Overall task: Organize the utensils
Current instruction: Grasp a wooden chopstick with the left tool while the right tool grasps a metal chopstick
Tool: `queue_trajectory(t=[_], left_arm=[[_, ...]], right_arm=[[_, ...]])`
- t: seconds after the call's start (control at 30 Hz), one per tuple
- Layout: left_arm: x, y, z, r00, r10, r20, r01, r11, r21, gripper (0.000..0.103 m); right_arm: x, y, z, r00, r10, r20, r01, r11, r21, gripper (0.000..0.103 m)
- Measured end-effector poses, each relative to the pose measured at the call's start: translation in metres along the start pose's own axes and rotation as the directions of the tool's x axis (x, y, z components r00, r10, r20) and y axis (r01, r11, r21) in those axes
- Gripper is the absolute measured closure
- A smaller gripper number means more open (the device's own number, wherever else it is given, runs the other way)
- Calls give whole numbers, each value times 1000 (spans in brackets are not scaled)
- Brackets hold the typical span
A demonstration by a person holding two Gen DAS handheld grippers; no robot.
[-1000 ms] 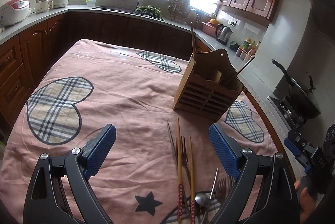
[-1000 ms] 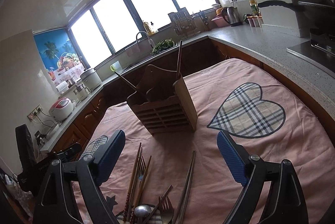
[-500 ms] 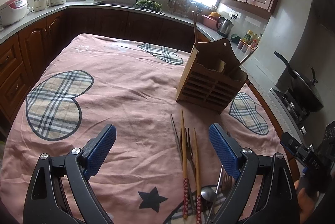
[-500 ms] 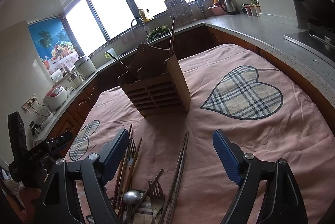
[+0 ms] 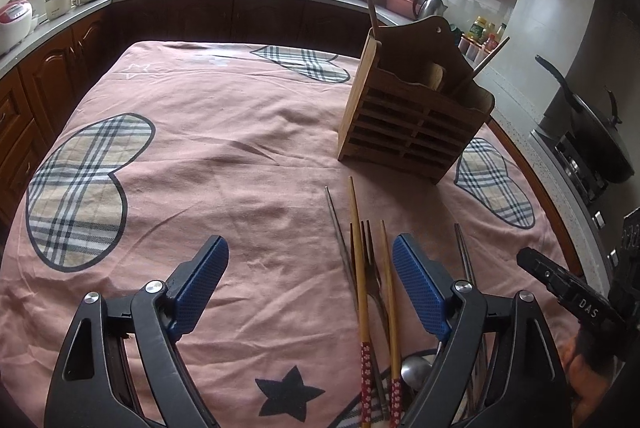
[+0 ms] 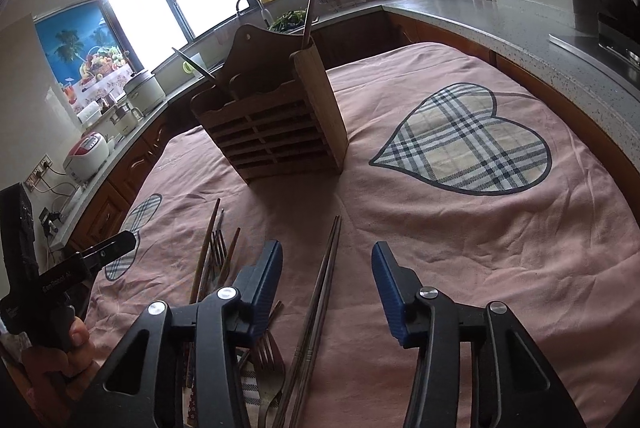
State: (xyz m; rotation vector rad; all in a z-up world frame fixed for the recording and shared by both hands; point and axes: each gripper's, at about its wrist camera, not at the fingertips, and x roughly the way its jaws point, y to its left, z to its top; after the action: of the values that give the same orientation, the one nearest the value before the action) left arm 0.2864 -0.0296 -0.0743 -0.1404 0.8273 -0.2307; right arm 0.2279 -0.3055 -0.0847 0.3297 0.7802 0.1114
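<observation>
Right wrist view showed my right gripper (image 6: 326,292) with jaws closing around, not yet gripping, the dark metal chopstick pair (image 6: 320,292) on the pink-clothed desk (image 6: 500,248), bound for the slatted wooden utensil holder (image 6: 272,124); my left gripper (image 5: 310,284) narrowed slightly, empty.

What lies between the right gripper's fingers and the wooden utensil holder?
Right wrist view: only bare pink cloth separates the wooden utensil holder from the dark chopsticks lying between the closing fingers of the right gripper.
</observation>
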Motion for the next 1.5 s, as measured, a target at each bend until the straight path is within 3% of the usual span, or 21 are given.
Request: queue_trajectory(t=[0.23,0.53,0.93,1.0,1.2,1.37,1.5], left_arm=[[29,-7,14,999,-3,-48,4,1000,20,23],[65,-15,30,995,3,-99,2,999,53,35],[102,-22,41,985,-33,-170,45,996,71,51],[106,-26,41,983,-37,-180,52,995,81,57],[114,-33,37,977,-44,-210,68,992,105,88],[107,-30,38,978,-63,-199,83,992,96,96],[91,-26,43,983,-74,-168,89,992,85,96]], right_arm=[[31,0,-1,996,-17,-91,15,1000,-21,76],[60,3,-1,985,-47,-169,37,997,-64,89],[75,4,12,981,-66,-183,49,994,-98,91],[80,7,15,980,-68,-186,49,993,-105,91],[86,9,19,981,-71,-181,50,992,-119,91],[88,7,20,982,-74,-175,54,992,-112,97],[83,7,21,985,-47,-165,33,996,-86,98]])
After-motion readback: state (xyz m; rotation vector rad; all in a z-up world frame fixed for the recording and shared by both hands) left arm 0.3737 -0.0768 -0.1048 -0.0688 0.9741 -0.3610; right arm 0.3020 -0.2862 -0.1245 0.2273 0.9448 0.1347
